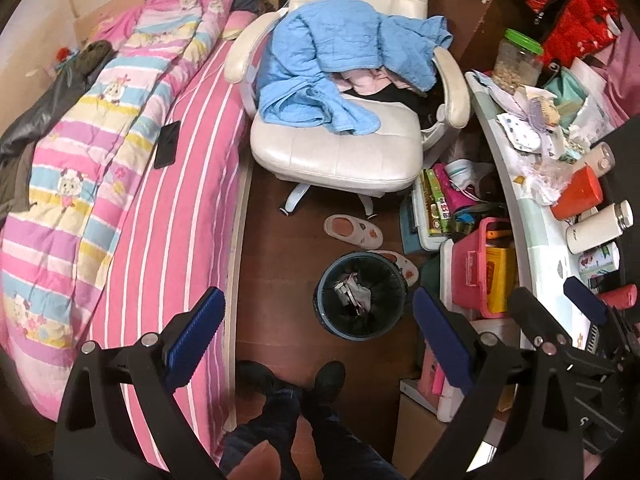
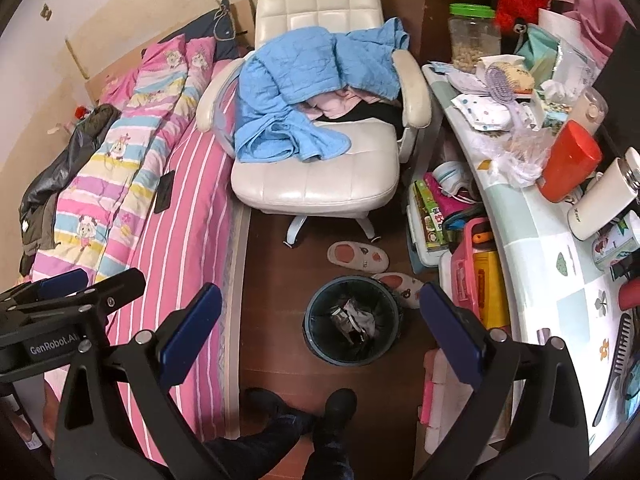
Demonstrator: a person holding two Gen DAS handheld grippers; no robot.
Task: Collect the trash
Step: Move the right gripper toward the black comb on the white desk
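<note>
A dark round trash bin [image 1: 360, 294] with a black liner stands on the brown floor and holds crumpled paper [image 1: 352, 290]; it also shows in the right wrist view [image 2: 352, 320]. My left gripper [image 1: 318, 322] is open and empty, held high above the bin. My right gripper [image 2: 320, 320] is open and empty, also high above the bin; it shows at the right edge of the left wrist view [image 1: 552, 312]. A crumpled clear plastic bag [image 2: 520, 152] and loose papers [image 2: 484, 114] lie on the cluttered desk [image 2: 532, 240] to the right.
A bed with pink striped bedding [image 2: 168, 240] fills the left. A white office chair [image 2: 320, 176] with a blue blanket stands behind the bin. Slippers [image 2: 358, 256] lie by the bin. Storage boxes [image 2: 472, 280] sit under the desk. The person's shoes [image 2: 340, 404] are below.
</note>
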